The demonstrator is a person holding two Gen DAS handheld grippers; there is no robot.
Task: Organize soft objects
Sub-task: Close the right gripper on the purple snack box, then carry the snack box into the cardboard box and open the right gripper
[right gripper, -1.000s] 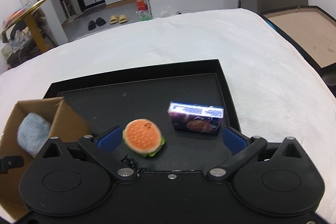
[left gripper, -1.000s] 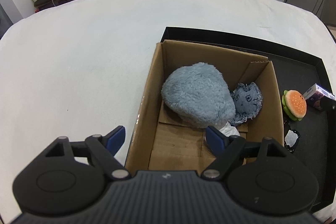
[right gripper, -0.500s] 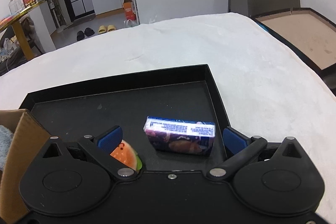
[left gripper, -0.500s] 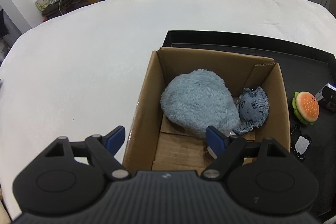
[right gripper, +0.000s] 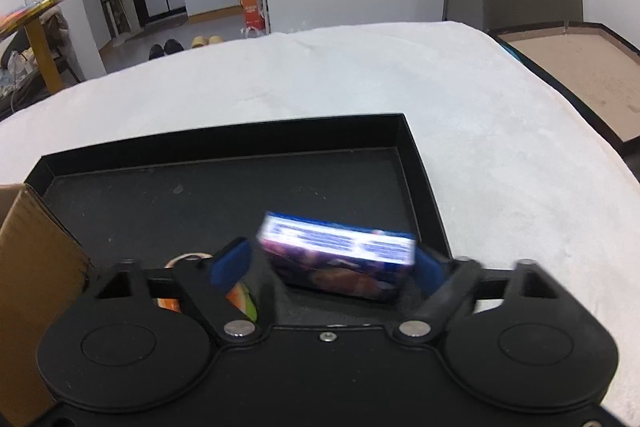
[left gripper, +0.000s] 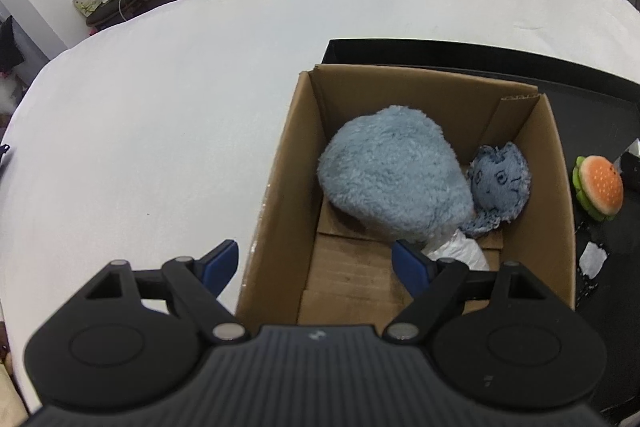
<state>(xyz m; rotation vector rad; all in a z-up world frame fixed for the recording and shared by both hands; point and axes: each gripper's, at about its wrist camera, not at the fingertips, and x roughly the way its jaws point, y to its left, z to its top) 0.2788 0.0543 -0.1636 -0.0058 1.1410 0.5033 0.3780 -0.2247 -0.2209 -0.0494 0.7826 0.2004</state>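
Since a sec ago the right gripper (right gripper: 334, 265) has slid off the burger toy and over to the blue packet (right gripper: 338, 253); its blue pads now bracket the packet's two ends, narrower than before. Packet is blurred and tipped, so whether the pads actually press it or just sit beside it I can't tell. The left gripper (left gripper: 314, 265) has drifted a bit w/ the box nearer, fingers spread wide, holding nothing: one pad outside the box wall over the white table (left gripper: 160, 107), the other inside the cardboard box (left gripper: 276, 187).

Outward from the right claw: burger toy (left gripper: 598, 189) just left of the packet on the black tray (right gripper: 224, 135), partly hidden behind the left finger in the right wrist view. A small white scrap (left gripper: 594, 259) lies near it on the tray.

Progress, as I judge it: roughly half. Fluffy blue plush (left gripper: 392, 183) and small blue face doll (left gripper: 500, 185) already in the box, touching, plus something white crumpled (left gripper: 460, 253) at the near side. Left: burger toy, still on the tray. Packet looks like a soft tissue pack, not sure.
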